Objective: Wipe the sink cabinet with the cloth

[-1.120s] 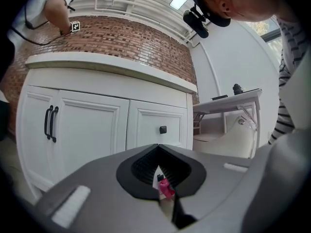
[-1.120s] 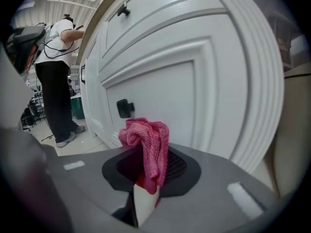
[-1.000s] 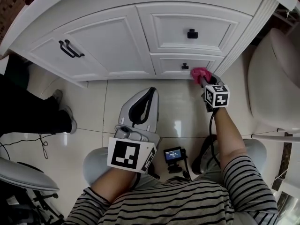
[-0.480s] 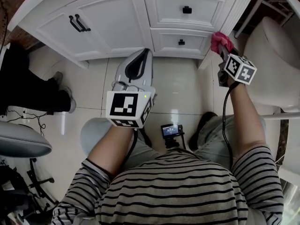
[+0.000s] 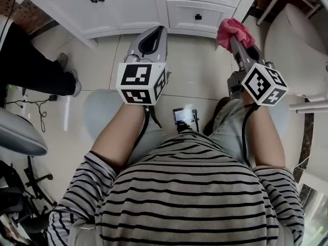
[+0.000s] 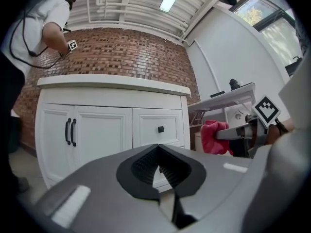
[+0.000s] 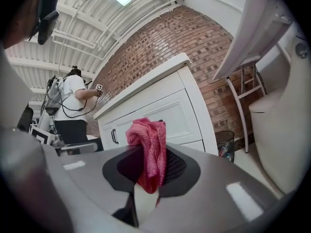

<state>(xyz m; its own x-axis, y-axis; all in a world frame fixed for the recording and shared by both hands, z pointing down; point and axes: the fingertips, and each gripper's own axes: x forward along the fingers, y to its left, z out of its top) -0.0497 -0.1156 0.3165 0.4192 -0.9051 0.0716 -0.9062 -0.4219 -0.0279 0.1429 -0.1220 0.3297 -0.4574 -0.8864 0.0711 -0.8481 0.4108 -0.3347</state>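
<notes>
Pink cloth (image 7: 147,132) clamped in right tool (image 7: 151,155) near cabinet (image 7: 167,111).

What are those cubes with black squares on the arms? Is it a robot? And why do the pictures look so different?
It's not a robot. A person in a striped shirt holds a grabbing tool in each hand, and the patterned cubes are part of those tools. The top-down picture comes from a camera on the person's head. The two round pictures come from cameras riding on the tools. The right gripper pinches a pink cloth between its fingers. The left gripper is shut and holds nothing. Ahead stands the white sink cabinet on a tiled floor. The cloth is not touching the cabinet.
</notes>
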